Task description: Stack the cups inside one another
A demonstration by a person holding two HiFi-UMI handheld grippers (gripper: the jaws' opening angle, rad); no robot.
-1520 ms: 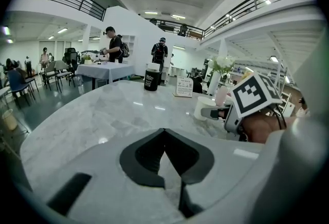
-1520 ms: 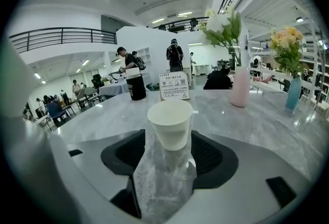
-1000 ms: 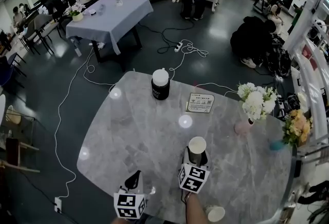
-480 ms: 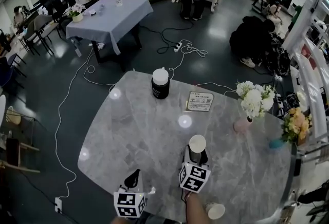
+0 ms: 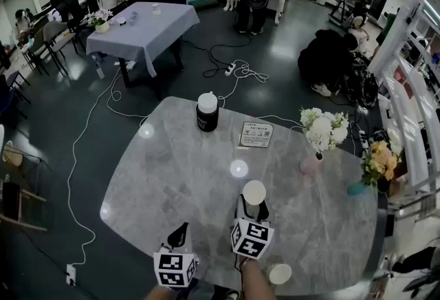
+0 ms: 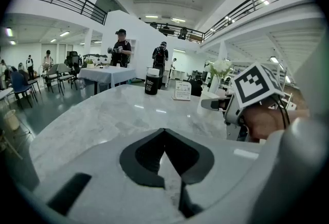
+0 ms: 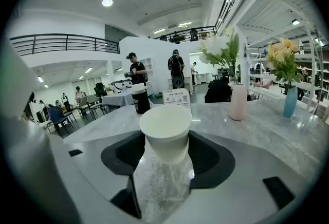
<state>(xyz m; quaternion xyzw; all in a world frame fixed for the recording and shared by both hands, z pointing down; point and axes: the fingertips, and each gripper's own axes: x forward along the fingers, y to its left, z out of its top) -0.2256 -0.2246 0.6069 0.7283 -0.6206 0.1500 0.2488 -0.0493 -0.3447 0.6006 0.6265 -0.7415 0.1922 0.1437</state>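
While right gripper (image 5: pixel 253 209) tight around cup (image 5: pixel 254 192), left gripper (image 5: pixel 181 230) closed empty; second cup (image 5: pixel 280 274) nearby, vase (image 5: pixel 309 165) beyond.

White paper cup (image 5: pixel 254 193): upright, mouth up, clasped between jaws of right hand-held gripper (image 7: pixel 165 142). Second white cup (image 5: pixel 280 274): set upright on surface (image 5: pixel 179 168) near front edge, apart from first.

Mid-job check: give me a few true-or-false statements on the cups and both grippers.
The right gripper grips a white paper cup between its fingers. True.
The left gripper holds a cup too. False: its fingers are shut on nothing.
A second white paper cup stands on the grey marble table, to the right of the right gripper. True.
The two cups are already nested. False: they are apart.
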